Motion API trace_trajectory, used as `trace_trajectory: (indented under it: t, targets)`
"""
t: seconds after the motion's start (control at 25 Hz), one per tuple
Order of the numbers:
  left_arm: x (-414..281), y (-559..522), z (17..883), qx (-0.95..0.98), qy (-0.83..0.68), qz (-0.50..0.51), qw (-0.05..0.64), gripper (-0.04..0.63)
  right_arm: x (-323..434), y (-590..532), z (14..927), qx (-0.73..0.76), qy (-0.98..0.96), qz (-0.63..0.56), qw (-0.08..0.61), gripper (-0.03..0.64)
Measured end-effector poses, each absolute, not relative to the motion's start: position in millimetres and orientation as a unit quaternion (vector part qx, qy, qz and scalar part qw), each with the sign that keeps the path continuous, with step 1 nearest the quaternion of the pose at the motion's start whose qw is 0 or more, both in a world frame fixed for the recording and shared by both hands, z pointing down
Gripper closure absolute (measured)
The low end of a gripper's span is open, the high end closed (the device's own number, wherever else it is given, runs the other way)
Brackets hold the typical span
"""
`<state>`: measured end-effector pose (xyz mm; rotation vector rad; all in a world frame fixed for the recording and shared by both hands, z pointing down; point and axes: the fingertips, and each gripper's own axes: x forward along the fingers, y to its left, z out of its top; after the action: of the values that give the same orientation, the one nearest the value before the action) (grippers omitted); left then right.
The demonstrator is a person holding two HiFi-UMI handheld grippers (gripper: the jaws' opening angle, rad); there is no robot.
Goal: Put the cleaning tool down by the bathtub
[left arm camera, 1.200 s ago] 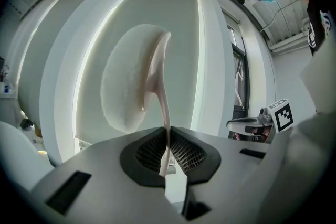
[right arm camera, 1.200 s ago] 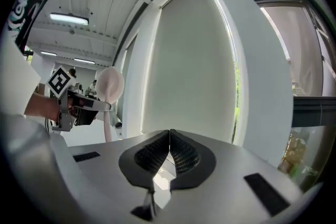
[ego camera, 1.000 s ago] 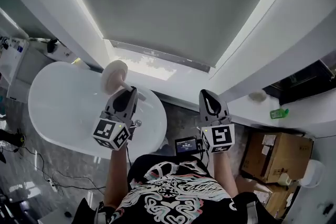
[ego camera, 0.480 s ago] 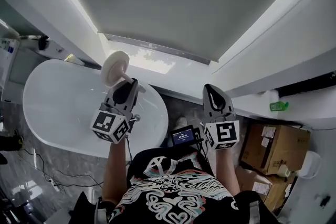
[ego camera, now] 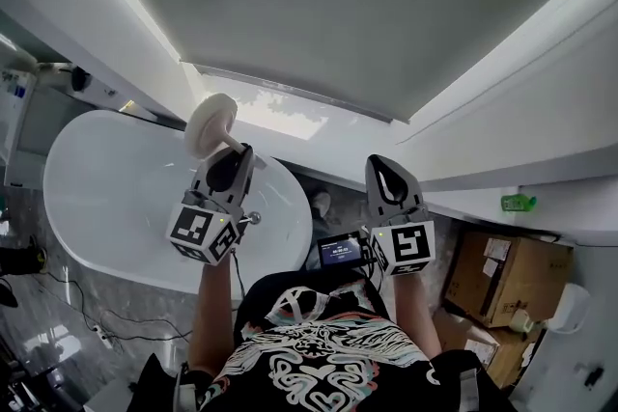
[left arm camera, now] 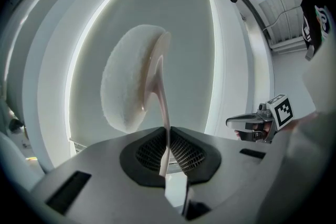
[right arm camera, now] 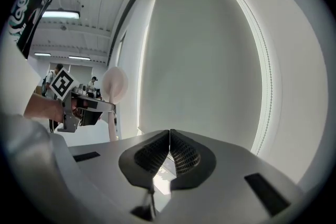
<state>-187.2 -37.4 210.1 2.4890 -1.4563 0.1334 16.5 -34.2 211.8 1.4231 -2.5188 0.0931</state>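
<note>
Clamping the cleaning tool [left arm camera: 134, 81] handle between its jaws, left gripper [left arm camera: 167, 139] points pad-up; right gripper [right arm camera: 169, 138] jaws together.

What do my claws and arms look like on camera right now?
The left claw and the right claw are matching grey moulded shells that taper towards black ribbed pads. Each has a cube with black-and-white square markers at its rear. The person wears a black top with a white swirling print. Its sleeves do not reach the forearms.
</note>
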Motion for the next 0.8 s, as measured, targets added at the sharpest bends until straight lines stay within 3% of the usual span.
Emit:
trace_trajectory:
  t: [0.8]
  targets:
    - [-180.1, -110.3, 292.0, 0.846, -0.495, 0.173, 0.098, 0.558, 19.3, -108.4, 294.5, 0.476, -0.861, 0.093, 0.152, 0.589]
